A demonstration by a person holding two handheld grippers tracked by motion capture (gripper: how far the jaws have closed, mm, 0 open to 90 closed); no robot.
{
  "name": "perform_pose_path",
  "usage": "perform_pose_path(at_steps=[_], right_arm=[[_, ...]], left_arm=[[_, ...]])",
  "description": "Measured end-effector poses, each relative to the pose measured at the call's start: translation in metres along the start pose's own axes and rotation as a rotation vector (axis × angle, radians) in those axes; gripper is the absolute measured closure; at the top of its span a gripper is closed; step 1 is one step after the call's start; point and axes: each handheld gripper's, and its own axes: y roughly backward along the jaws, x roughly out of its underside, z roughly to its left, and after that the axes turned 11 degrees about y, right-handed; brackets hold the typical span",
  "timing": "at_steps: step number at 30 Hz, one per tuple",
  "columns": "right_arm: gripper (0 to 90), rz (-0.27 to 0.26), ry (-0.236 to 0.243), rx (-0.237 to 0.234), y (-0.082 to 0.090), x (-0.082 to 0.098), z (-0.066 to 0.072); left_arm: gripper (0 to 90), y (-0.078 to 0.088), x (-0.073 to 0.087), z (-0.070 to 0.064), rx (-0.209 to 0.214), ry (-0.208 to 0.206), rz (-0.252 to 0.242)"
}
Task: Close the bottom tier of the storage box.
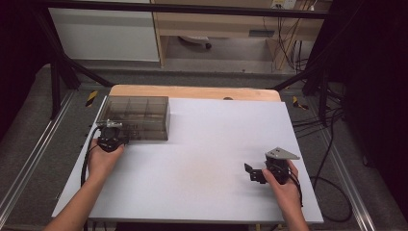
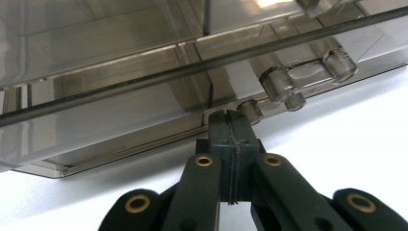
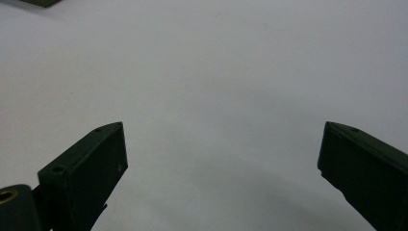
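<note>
smoky plastic box [image 1: 137, 117] lies on the white desk [image 1: 207, 163], at its far left corner, with its long side running across the desk, parallel to the far edge. in the high view its lid is down and dividers show through the top as a grid of compartments.

left gripper [image 1: 111, 136] sits right at the near long side of the box, toward the box's left end, held in the left hand [image 1: 102, 159]. from above you cannot tell whether it touches the box. the left gripper view is closer: the left gripper [image 2: 230, 117] has its jaws pressed together with nothing between them, and the tips are right up against the lower edge of the box [image 2: 120, 96], beside a small round knob. a clear latch [image 2: 308, 74] with rounded ends sits on that same side of the box, a little further along from the tips. a thin dark rod [image 2: 202, 67] runs along the box's length here, and an inner divider shows through the wall.

right gripper [image 1: 255, 172] is well apart from the box, toward the near right part of the desk, held in the right hand [image 1: 284, 185], pointing left across the desk. in the right gripper view the right gripper [image 3: 221, 144] has its jaws spread wide over bare desk [image 3: 207, 72], holding nothing, and a dark corner of the box [image 3: 41, 2] peeks in at the top left.

no brand, label or writing can be read on the box or on either gripper.
</note>
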Motion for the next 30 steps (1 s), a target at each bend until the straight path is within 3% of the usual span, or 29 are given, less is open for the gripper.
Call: perform_pose_path(at_steps=[12,23,30], right_arm=[[3.7,0.001,-0.004,0.0,-0.001,0.002,-0.002],[3.7,0.014,0.007,-0.005,-0.005,0.002,-0.001],[3.6,0.011,0.008,-0.003,-0.002,0.002,-0.001]], left_arm=[[90.0,-0.003,0.001,-0.002,0.001,-0.011,0.002],[90.0,0.006,0.002,-0.004,0.006,-0.012,-0.05],[90.0,0.019,0.012,-0.007,0.022,-0.014,-0.084]])
